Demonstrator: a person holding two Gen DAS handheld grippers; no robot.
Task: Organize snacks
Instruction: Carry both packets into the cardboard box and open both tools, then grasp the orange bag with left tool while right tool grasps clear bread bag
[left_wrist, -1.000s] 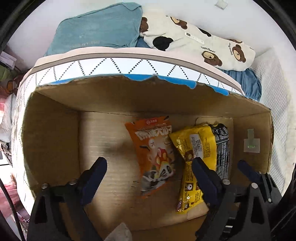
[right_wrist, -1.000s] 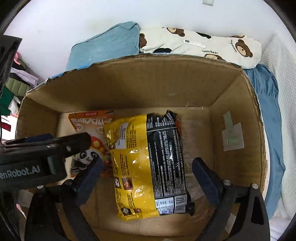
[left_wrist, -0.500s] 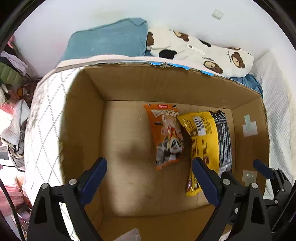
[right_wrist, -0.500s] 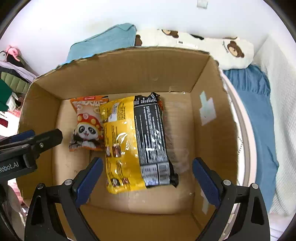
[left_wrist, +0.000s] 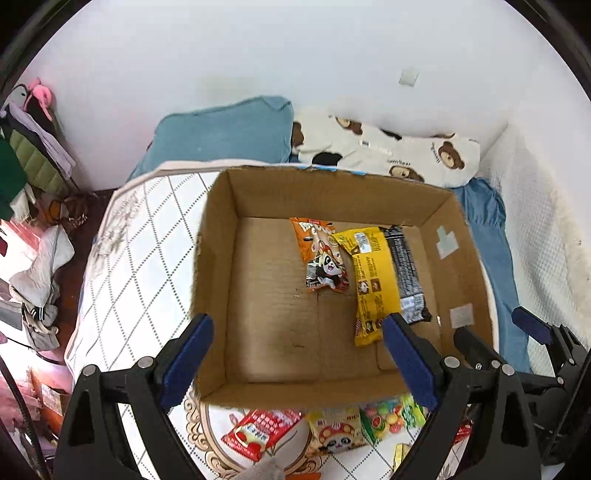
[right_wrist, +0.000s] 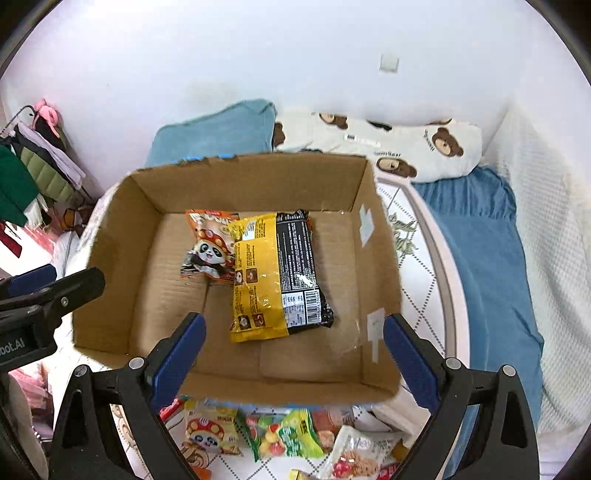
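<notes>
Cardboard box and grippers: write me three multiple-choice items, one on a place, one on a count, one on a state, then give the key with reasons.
1. Where does the yellow-and-black packet lie?
A. On the bed in front of the box
B. In the cardboard box, overlapping the orange panda packet
C. On the blue pillow

2. How many snack packets are in the box?
A. Two
B. Four
C. None

3. How do the left gripper and right gripper stand?
A. Both shut on packets
B. One holds the box rim
C. Both open and empty

Key: B, its edge covers the panda packet's side on the box floor; A, only those two lie inside, the other snacks lie on the bed in front; C, both pairs of blue pads stand wide apart with nothing between them.
</notes>
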